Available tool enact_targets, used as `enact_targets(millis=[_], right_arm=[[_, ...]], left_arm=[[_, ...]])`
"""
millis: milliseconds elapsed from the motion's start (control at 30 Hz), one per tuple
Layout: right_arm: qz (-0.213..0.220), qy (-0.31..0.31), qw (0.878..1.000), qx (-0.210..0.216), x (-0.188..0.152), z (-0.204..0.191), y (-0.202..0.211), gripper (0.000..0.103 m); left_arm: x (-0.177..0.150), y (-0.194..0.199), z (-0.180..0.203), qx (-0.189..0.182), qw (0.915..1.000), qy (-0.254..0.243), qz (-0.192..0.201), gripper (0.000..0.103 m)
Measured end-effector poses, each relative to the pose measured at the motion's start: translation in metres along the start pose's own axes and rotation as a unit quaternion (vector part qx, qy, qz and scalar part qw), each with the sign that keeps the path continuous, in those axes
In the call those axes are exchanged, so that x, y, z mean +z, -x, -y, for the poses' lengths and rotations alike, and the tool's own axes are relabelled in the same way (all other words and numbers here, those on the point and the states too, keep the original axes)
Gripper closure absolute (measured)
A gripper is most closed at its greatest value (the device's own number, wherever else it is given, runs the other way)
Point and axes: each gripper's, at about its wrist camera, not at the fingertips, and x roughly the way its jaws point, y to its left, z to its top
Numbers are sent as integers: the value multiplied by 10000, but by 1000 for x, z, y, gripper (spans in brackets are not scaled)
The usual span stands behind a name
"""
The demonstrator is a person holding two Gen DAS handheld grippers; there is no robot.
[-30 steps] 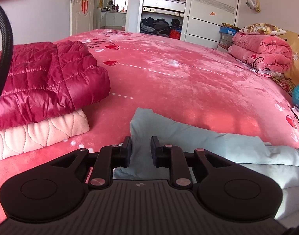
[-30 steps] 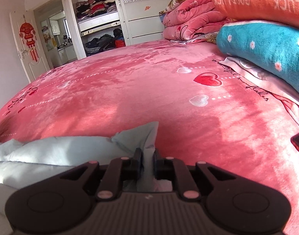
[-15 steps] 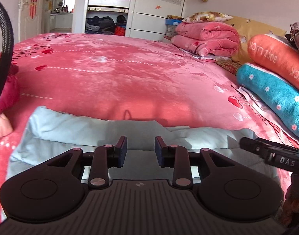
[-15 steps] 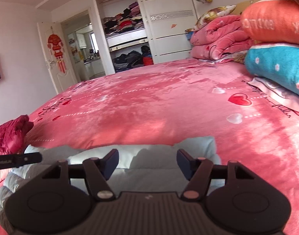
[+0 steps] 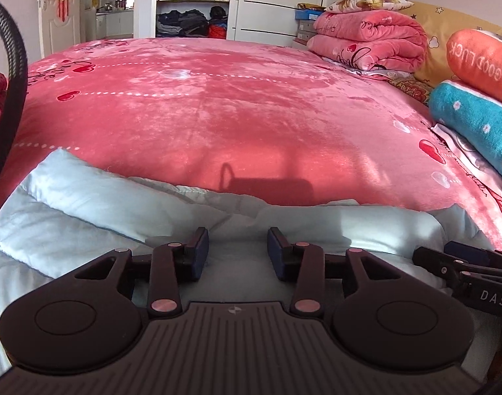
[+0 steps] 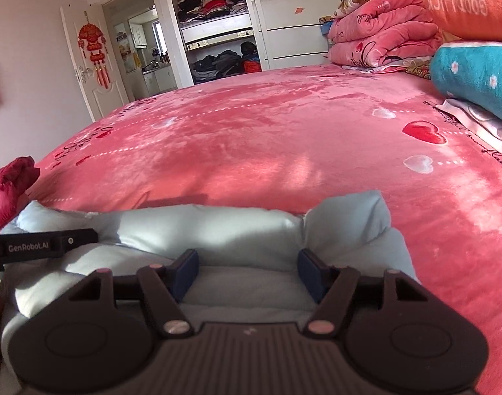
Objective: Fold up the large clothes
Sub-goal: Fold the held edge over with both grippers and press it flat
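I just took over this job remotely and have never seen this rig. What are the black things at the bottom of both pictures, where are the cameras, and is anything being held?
There is no robot: a person holds one pair of tongs in each hand, with a camera on each looking forward along its fingers. The black shapes are those tongs. The left tongs and the right tongs both stand open and hold nothing. Each view also catches the other tool at its edge. Under both lies a light blue padded garment, folded on a pink bedspread. Rolled pink blankets and pillows are stacked at the bed's right side.
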Motion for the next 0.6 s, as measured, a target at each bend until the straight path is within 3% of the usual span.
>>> enact_targets(millis=[600], right_arm=[[-34,281,9986,-449,-13,0,-33,21]], left_arm=[[-25,-20,0,51,9991,94,413,47]])
